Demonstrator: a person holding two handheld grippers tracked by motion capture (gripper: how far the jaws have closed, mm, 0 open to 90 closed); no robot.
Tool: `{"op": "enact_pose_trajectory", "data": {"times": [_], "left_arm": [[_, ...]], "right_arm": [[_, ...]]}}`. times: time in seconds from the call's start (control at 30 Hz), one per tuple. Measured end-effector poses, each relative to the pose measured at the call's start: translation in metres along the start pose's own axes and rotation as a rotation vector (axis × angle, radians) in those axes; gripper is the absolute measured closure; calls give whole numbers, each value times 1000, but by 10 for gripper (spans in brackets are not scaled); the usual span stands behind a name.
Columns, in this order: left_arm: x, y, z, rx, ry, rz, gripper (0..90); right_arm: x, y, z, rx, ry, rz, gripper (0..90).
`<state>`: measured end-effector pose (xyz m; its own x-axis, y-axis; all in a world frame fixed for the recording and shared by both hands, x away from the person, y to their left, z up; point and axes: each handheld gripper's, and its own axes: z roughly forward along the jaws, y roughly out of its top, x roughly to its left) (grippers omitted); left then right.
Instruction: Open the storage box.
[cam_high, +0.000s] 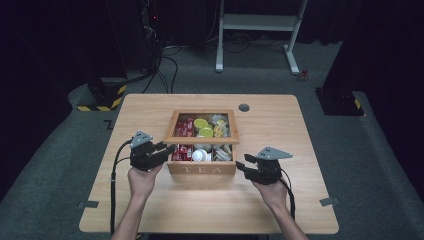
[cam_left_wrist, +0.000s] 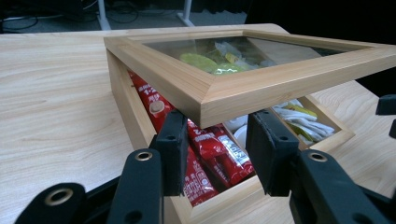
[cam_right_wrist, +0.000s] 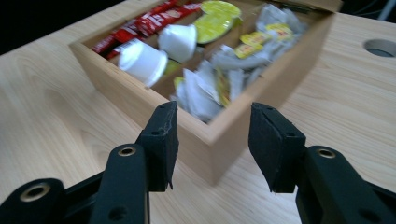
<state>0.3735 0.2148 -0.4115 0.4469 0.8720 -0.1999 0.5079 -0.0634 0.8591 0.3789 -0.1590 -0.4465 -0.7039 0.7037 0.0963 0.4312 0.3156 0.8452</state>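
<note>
Lid (cam_left_wrist: 261, 79) raised, apparently gripped by left gripper (cam_left_wrist: 217, 140); right gripper (cam_right_wrist: 212, 144) empty.

Pale matt wooden tea box (cam_high: 201, 169), its lid (cam_left_wrist: 243, 79) a wood frame around clear glass; glossy red sachets (cam_left_wrist: 212, 154); matt wood-grain table (cam_high: 150, 210).
</note>
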Motion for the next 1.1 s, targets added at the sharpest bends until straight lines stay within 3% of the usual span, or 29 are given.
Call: {"op": "enact_pose_trajectory", "data": {"times": [0.27,0.6,1.1], "left_arm": [[1,4,1,0,-4,-1,592],[1,10,1,-7,-4,4,592],[2,17,1,-7,-4,5,593]], "right_arm": [[28,17,23,6,18,-56,520],[47,27,56,33,28,-88,509],[58,40,86,68,29,-115,496]]}}
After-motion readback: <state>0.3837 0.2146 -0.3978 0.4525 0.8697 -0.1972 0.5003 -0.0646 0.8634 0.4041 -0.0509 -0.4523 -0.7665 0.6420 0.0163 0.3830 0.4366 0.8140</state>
